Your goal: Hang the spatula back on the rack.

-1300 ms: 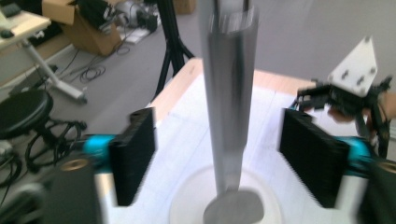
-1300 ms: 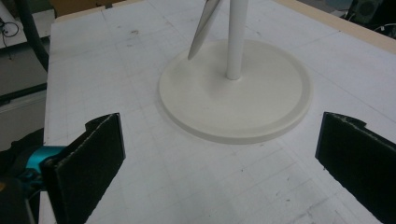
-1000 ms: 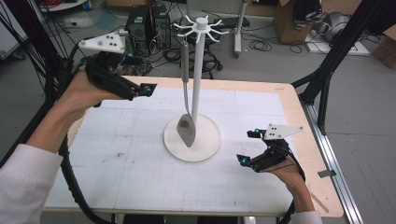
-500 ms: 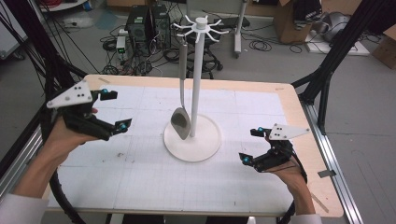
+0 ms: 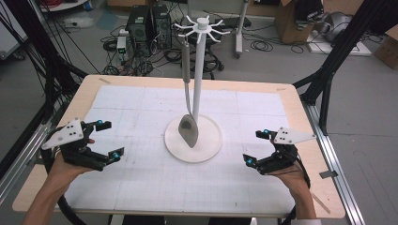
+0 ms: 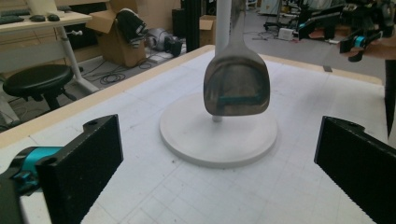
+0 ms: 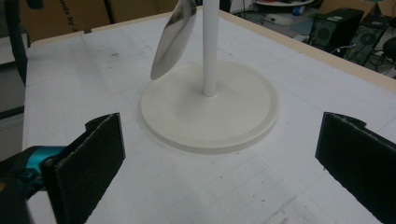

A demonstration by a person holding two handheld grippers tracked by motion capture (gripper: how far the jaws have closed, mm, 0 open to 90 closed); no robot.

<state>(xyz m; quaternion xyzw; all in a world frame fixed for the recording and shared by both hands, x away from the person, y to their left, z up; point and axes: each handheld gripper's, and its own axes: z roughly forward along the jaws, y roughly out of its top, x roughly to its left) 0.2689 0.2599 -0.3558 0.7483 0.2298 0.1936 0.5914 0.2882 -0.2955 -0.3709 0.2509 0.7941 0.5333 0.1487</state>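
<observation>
One spatula is hung on one stand; the left gripper and right gripper are held apart, empty.

You are working in a lab or workshop, not a home. Your table carries a white grid mat and sits inside a black metal frame. Behind the table, computer towers stand on a bare grey floor among loose cables. Cardboard boxes and a black stool stand off the table's edge.
</observation>
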